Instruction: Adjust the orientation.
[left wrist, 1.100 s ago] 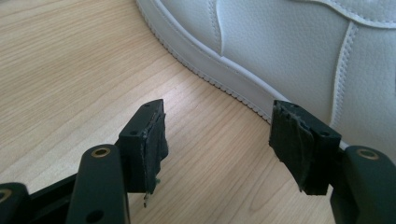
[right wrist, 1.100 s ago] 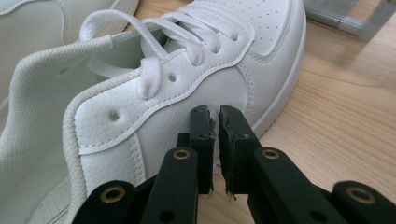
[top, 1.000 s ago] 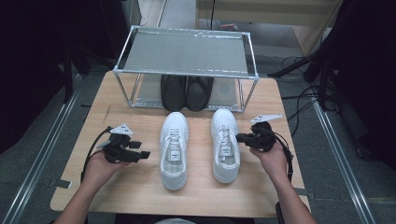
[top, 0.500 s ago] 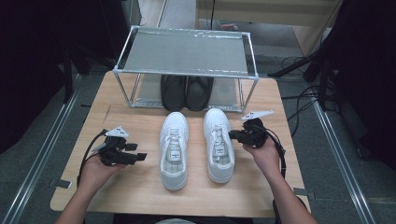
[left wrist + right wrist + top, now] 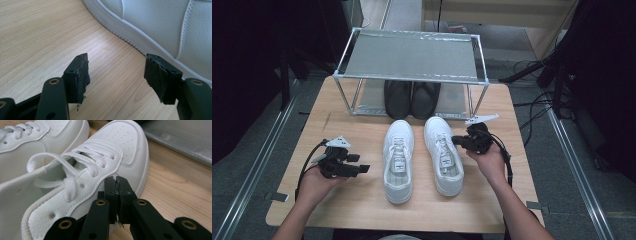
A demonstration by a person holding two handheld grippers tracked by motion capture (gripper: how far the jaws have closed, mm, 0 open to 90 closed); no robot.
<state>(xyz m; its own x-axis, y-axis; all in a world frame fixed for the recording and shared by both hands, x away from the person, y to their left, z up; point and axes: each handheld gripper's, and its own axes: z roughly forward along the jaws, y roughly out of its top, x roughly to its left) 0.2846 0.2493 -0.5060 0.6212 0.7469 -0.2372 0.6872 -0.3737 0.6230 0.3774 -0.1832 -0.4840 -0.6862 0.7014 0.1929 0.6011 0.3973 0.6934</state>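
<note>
Sitting on the pale wooden table (image 5: pixel 362 200), the left gripper (image 5: pixel 117 75) is wide open with nothing in it, just beside the left white leather sneaker (image 5: pixel 398 160). Right gripper (image 5: pixel 116 185) has just been closing, pads together against the outer side of the right white leather sneaker (image 5: pixel 443 155), nothing visibly pinched, in front of the metal shoe rack (image 5: pixel 407 55)

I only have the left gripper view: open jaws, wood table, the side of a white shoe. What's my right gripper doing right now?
Observer: The right gripper has its jaws shut, tips at the outer side of the right white sneaker, just below the lace eyelets.
Operator: Is anything pinched in it?
Observer: Nothing shows between the jaws in the right gripper view.
Operator: What's beyond the sneakers?
Observer: A metal rack stands at the far side of the table, with a pair of black shoes on its lower level.
</note>
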